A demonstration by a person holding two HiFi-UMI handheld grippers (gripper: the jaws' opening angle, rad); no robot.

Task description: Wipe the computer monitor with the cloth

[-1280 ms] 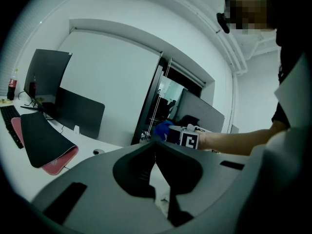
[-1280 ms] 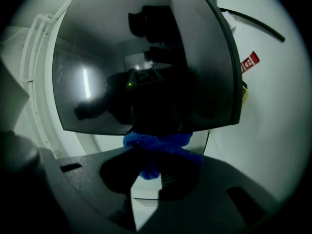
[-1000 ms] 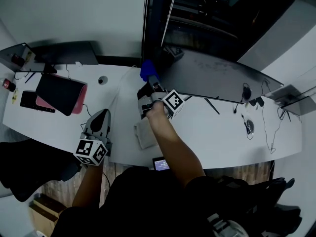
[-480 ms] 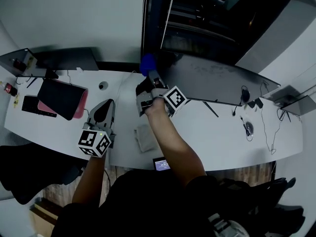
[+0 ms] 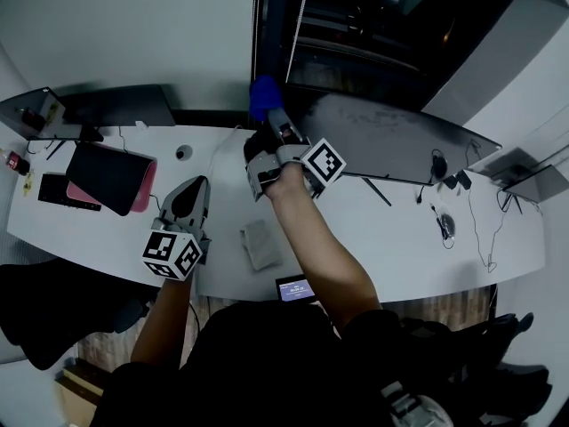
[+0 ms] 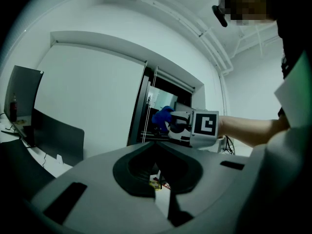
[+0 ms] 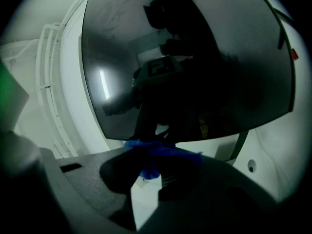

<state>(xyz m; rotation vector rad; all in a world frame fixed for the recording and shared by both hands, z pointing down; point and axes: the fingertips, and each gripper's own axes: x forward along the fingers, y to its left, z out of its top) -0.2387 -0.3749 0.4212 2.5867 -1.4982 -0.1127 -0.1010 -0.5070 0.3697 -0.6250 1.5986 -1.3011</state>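
Monitor [image 5: 391, 145] | table [image 5: 400, 234] far edge | right hand-held gripper [image 5: 274, 127] pinches cloth [image 5: 263, 96] | left hand-held gripper [image 5: 187, 198] pressed together, empty | risk: cloth slips, bare jaw scratches screen

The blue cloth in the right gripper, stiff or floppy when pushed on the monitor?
Probably floppy: the blue cloth bunches up in the right gripper. Likely light, since a small pinch holds it up. It should mould to the monitor.
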